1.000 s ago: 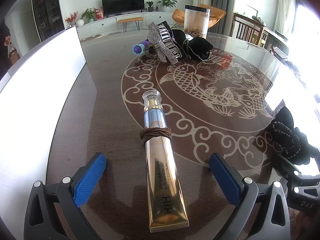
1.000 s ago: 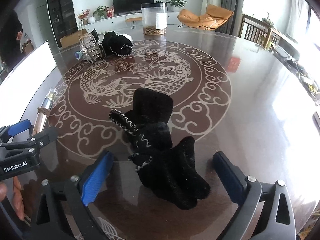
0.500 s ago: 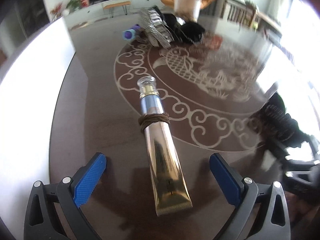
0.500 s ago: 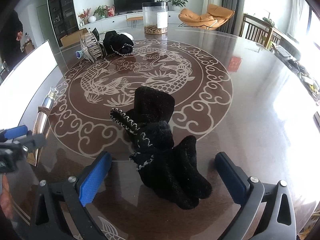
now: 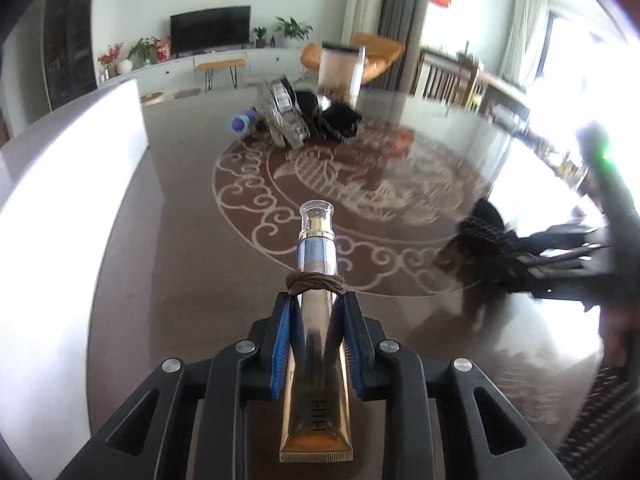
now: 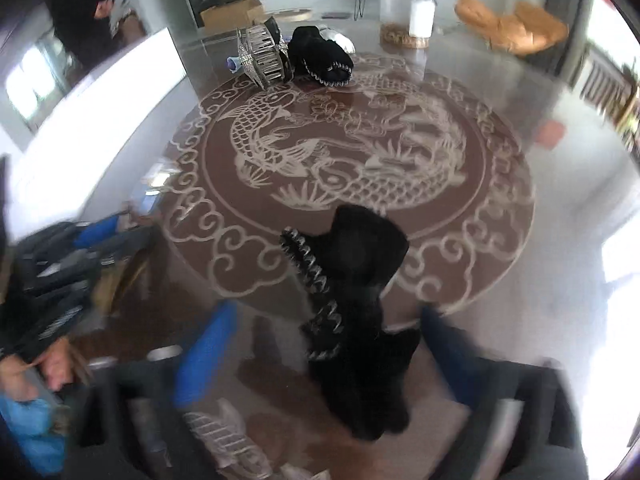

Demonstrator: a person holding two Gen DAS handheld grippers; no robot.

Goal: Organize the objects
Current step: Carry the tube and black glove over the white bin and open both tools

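A gold cream tube (image 5: pixel 316 344) with a brown hair tie (image 5: pixel 316 283) wound round it points away from me, cap forward. My left gripper (image 5: pixel 316 308) is shut on the tube just behind the tie, both blue pads pressed to its sides. In the right wrist view a black velvet bow (image 6: pixel 360 280) with silver stitching lies on the dark table (image 6: pixel 560 240). My right gripper (image 6: pixel 328 312) straddles the bow, blurred, its jaws closing. The left pad (image 6: pixel 208 348) stands apart from the bow. The right pad is beside the bow's edge.
A silver hair claw (image 5: pixel 280 116), another black bow (image 5: pixel 340 120) and a purple item (image 5: pixel 239 123) are piled at the table's far side, a clear jar (image 5: pixel 342 68) behind them. A white box (image 5: pixel 68 168) lines the left edge. A person (image 6: pixel 84 12) stands in the background.
My left gripper went from wide open to shut on the tube and raised it. My right gripper's jaws narrowed around the black bow, and that view tipped and blurred.
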